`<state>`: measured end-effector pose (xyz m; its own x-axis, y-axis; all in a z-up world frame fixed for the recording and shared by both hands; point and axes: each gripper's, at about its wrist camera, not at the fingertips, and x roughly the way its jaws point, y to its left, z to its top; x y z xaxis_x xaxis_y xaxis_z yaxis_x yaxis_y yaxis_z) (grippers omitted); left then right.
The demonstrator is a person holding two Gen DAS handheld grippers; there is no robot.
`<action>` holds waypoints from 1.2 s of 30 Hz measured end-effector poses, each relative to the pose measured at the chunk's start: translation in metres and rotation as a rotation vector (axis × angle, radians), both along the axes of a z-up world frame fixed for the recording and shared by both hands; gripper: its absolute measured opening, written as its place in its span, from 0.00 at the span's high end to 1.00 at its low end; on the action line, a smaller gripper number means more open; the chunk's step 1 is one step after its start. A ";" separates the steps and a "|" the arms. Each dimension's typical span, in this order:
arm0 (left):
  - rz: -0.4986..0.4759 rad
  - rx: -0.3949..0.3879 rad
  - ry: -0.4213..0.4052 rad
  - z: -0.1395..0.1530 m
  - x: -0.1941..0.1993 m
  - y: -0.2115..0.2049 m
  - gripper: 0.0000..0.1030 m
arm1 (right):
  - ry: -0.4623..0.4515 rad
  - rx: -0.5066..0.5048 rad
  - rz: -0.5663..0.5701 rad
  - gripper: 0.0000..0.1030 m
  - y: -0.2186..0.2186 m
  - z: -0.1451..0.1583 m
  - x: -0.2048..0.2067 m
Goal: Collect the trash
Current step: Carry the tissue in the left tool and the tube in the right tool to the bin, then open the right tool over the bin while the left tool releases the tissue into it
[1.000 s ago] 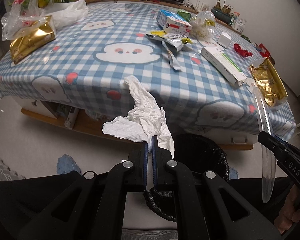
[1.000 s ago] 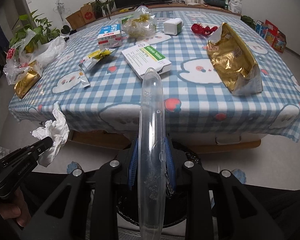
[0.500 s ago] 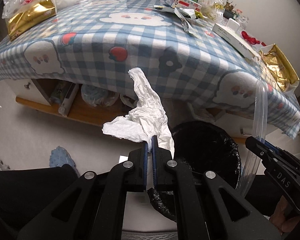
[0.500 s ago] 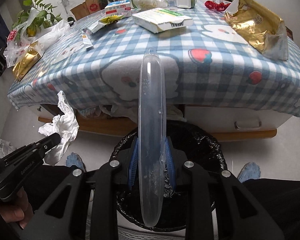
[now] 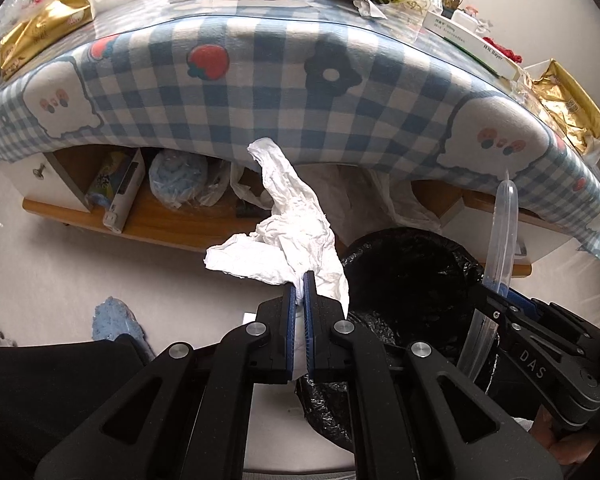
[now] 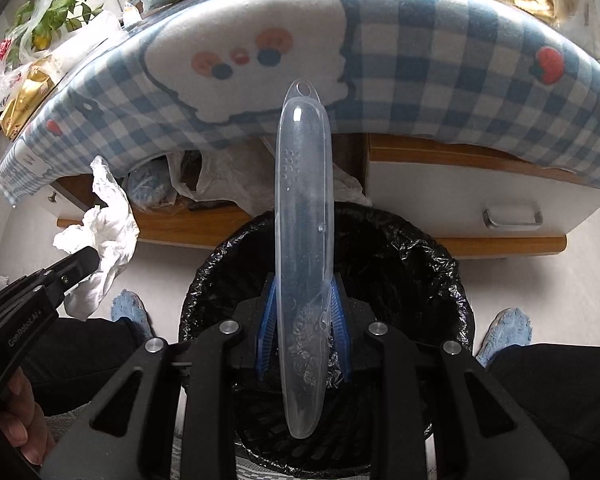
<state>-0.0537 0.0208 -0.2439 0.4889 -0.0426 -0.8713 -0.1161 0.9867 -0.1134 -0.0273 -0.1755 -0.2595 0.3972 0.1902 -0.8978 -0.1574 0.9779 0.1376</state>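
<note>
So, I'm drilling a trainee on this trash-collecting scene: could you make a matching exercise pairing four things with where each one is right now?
Things:
1. crumpled white tissue
2. clear plastic toothbrush case
3. black-lined round trash bin
4. crinkled gold foil bag

Places:
A. on the checked tablecloth, at the table's right edge in the left wrist view
B. pinched in the left gripper
C. on the floor in front of the table
D. clamped upright in the right gripper, over the bin

Pairs: 1-B, 2-D, 3-C, 4-A
</note>
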 end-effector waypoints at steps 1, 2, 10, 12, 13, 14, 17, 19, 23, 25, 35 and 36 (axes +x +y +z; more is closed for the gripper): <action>-0.002 0.002 0.001 0.000 0.000 -0.001 0.97 | -0.006 -0.007 -0.002 0.76 0.000 0.000 0.000; -0.001 -0.002 0.002 -0.001 0.000 -0.001 0.97 | -0.012 -0.009 -0.004 0.75 0.000 0.001 0.000; 0.005 -0.014 0.015 0.000 0.002 -0.009 0.97 | -0.038 -0.018 -0.027 0.37 -0.016 0.011 -0.002; -0.007 -0.011 0.018 0.001 0.002 -0.015 0.97 | -0.042 -0.021 -0.035 0.31 -0.025 0.014 -0.002; -0.012 -0.011 0.022 0.000 0.003 -0.018 0.97 | -0.047 -0.028 -0.043 0.26 -0.031 0.016 -0.003; -0.017 -0.009 0.028 0.000 0.003 -0.021 0.97 | -0.052 -0.033 -0.051 0.23 -0.036 0.017 -0.003; -0.033 -0.007 0.038 -0.002 0.004 -0.032 0.97 | -0.057 -0.046 -0.084 0.15 -0.055 0.021 -0.003; -0.042 -0.018 0.044 -0.002 0.005 -0.040 0.97 | -0.058 -0.055 -0.104 0.13 -0.067 0.023 -0.005; -0.063 -0.026 0.055 -0.001 0.008 -0.061 0.97 | -0.050 -0.068 -0.146 0.09 -0.095 0.025 -0.008; -0.074 -0.017 0.065 -0.002 0.009 -0.073 0.97 | -0.044 -0.072 -0.154 0.09 -0.105 0.026 -0.008; -0.132 -0.002 0.107 -0.014 0.017 -0.126 0.97 | -0.044 -0.097 -0.168 0.09 -0.148 0.038 -0.003; -0.140 0.002 0.111 -0.016 0.018 -0.131 0.97 | -0.041 -0.098 -0.173 0.09 -0.153 0.038 -0.002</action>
